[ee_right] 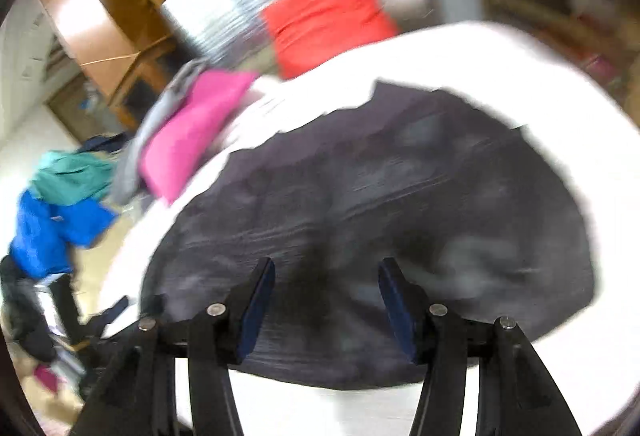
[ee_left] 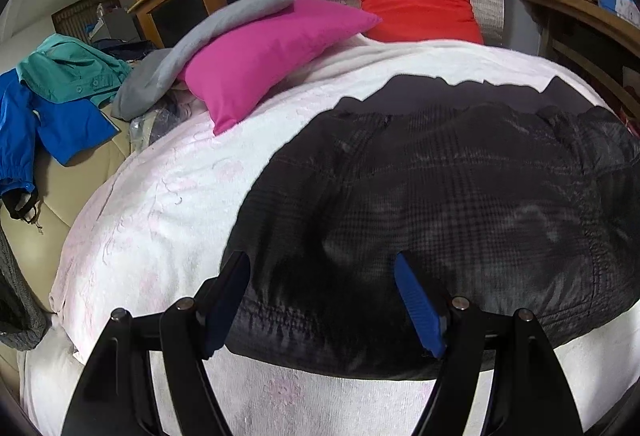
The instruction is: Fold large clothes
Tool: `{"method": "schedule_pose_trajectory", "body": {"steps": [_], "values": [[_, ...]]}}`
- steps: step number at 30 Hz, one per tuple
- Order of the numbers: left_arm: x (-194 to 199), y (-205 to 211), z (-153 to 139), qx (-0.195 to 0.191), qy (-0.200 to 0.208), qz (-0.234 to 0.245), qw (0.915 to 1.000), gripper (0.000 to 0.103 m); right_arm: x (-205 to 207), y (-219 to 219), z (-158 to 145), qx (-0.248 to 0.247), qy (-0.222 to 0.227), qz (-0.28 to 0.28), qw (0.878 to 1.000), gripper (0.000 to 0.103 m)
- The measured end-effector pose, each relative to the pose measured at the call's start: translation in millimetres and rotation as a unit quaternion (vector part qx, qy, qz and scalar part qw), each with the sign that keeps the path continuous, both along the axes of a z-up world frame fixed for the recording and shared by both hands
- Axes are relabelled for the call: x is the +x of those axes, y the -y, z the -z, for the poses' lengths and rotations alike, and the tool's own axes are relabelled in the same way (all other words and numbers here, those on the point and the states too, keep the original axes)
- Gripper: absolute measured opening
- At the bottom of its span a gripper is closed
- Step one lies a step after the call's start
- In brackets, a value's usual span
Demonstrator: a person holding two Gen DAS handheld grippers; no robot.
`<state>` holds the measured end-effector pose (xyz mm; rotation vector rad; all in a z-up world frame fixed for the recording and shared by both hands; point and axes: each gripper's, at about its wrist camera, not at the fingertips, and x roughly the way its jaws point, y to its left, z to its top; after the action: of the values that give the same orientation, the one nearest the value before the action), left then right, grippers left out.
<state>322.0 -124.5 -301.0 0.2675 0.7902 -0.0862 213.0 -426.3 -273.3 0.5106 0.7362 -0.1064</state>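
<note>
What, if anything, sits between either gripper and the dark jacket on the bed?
Nothing visible. The left gripper and right gripper are both open directly over the dark jacket; the pink pillow lies off to the side.

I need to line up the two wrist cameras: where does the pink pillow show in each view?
Left wrist: pink pillow sits upper left of centre on the white bedspread, partly under a grey garment.
Right wrist: pink pillow at left of centre, blurred.
Shared landmark: the red cushion against the silver backing.
</note>
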Motion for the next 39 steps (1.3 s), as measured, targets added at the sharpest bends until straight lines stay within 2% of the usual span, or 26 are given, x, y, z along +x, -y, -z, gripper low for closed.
{"method": "schedule_pose_trajectory", "body": {"steps": [2,3,5,6,9,12,14,18,19,22,27,31,35,39], "values": [[4.2,4.9,9.7,0.012,-0.019,0.003,0.9997,0.076,-6.5,8.7,6.2,-0.027,-0.026,0.022,0.999,0.058],[6.3,6.5,12.8,0.017,-0.026,0.002,0.9995,0.076,-6.3,14.0,14.8,-0.026,-0.047,0.03,0.998,0.058],[5.9,7.2,10.5,0.013,-0.025,0.003,0.9996,0.076,4.0,22.8,45.8,-0.003,-0.119,0.022,0.993,0.059],[2.8,5.7,5.6,0.006,-0.018,0.005,0.9998,0.076,4.1,23.2,48.9,-0.002,-0.12,0.021,0.993,0.059],[-16.1,-1.9,-15.8,-0.016,0.001,0.001,0.9999,0.076,-16.2,12.4,22.0,-0.031,-0.073,0.026,0.997,0.059],[-56.0,-11.1,-57.4,-0.046,0.044,0.006,0.998,0.076,-56.5,-10.5,-12.0,-0.073,0.0,0.038,0.997,0.06],[-81.7,-12.8,-87.7,-0.045,0.075,0.011,0.9961,0.076,-79.3,-29.3,-34.5,-0.104,0.038,0.038,0.993,0.069],[-130.5,-20.6,-147.4,-0.034,0.148,-0.005,0.9883,0.079,-130.9,-73.6,-82.9,-0.176,0.091,0.037,0.979,0.074],[-146.0,-24.2,-162.8,-0.039,0.166,-0.009,0.9853,0.082,-139.2,-79.1,-96.2,-0.181,0.098,0.035,0.978,0.075],[-183.8,-35.3,-197.6,-0.058,0.191,-0.01,0.9799,0.084,-171.2,-100.8,-126.1,-0.195,0.117,0.042,0.973,0.078],[-246.8,-55.8,-239.6,-0.088,0.226,-0.014,0.9701,0.086,-215.0,-136.5,-168.1,-0.195,0.137,0.057,0.97,0.083],[-277.5,-69.0,-256.3,-0.108,0.226,-0.002,0.968,0.088,-247.2,-172.3,-190.8,-0.232,0.13,0.071,0.961,0.083],[-300.7,-78.6,-267.5,-0.124,0.235,0.002,0.9641,0.088,-265.5,-186.2,-208.1,-0.228,0.141,0.081,0.96,0.083],[-316.0,-80.3,-274.8,-0.118,0.251,0.004,0.9609,0.089,-271.4,-192.4,-216.4,-0.218,0.143,0.086,0.962,0.083]]}}
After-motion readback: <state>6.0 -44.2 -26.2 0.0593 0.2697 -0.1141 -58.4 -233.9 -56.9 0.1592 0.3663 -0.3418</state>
